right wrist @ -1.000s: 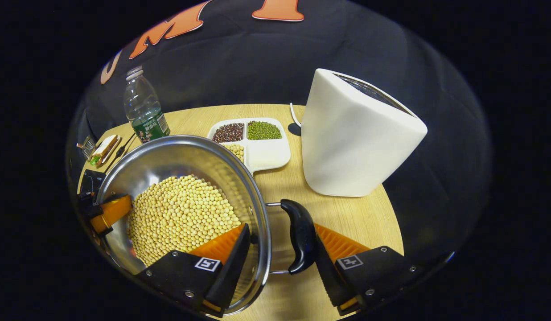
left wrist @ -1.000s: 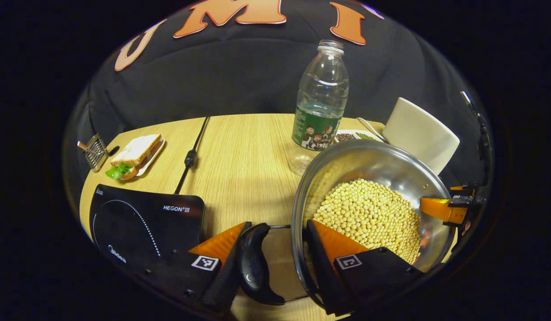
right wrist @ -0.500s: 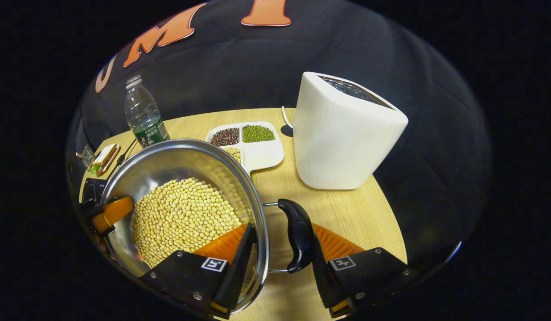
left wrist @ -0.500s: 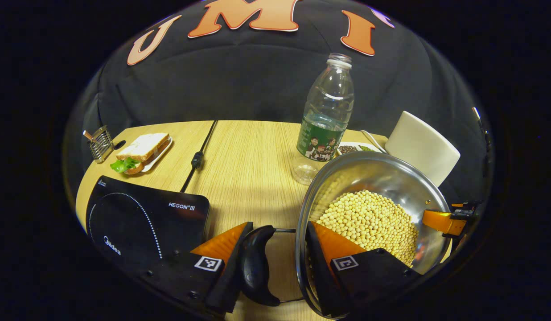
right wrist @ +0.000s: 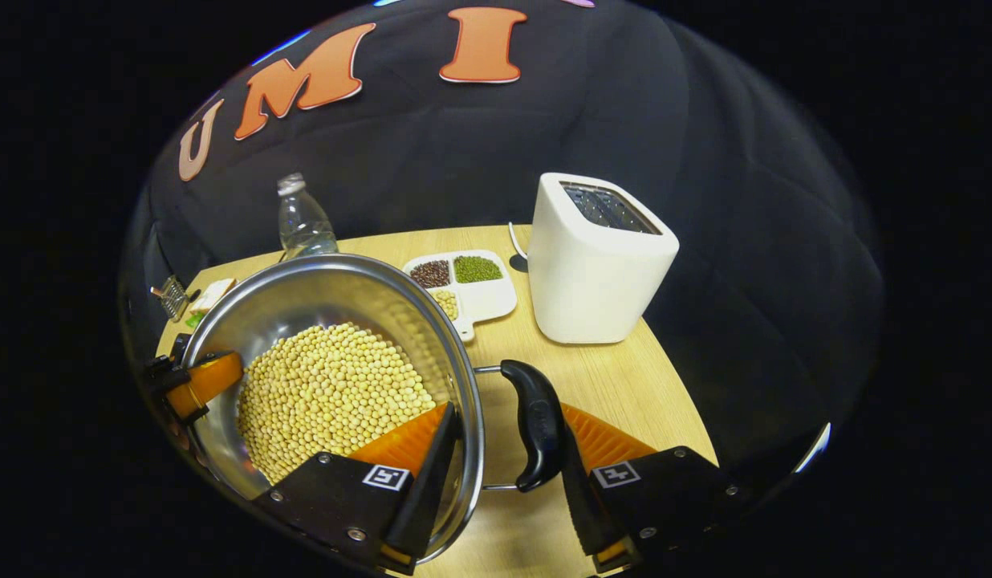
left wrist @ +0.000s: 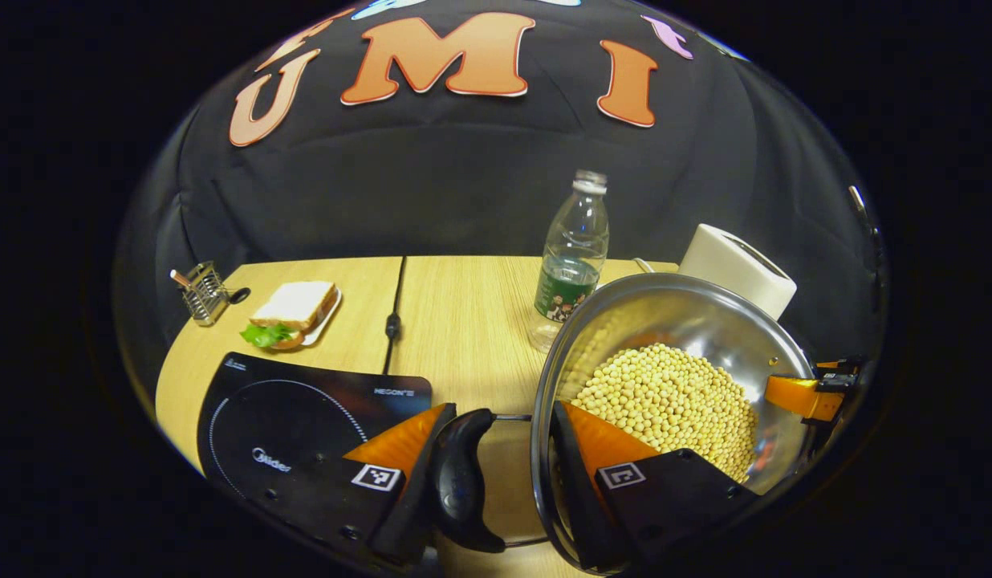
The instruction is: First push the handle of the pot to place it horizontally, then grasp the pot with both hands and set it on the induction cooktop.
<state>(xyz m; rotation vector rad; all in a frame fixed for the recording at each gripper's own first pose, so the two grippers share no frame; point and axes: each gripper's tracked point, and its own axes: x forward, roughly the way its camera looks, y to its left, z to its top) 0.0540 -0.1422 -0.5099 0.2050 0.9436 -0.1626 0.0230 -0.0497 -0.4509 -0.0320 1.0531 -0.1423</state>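
Note:
A steel pot point(left wrist: 664, 317) holding yellow soybeans point(left wrist: 664, 401) hangs above the wooden table, held from both sides. My left gripper point(left wrist: 502, 413) is shut on the pot's left side, one finger outside the black handle point(left wrist: 460, 474) and the other inside the rim. My right gripper point(right wrist: 508, 413) is shut the same way around the other black handle point(right wrist: 536, 425) and the rim of the pot point(right wrist: 327, 297). Each gripper shows across the pot in the other's view: the right gripper point(left wrist: 801, 395) and the left gripper point(right wrist: 199, 381). The black induction cooktop point(left wrist: 287, 409) lies on the table to the pot's left.
A water bottle point(left wrist: 572, 273) stands behind the pot. A white toaster point(right wrist: 596, 265) and a divided bean tray point(right wrist: 484, 301) sit at the right. A sandwich on a plate point(left wrist: 291, 309), a wire rack point(left wrist: 203, 289) and the cooktop's cable point(left wrist: 393, 321) are at the back left.
Both grippers have risen with the pot between them, so the table and the things on it look lower and farther off. The grip on both handles is unchanged.

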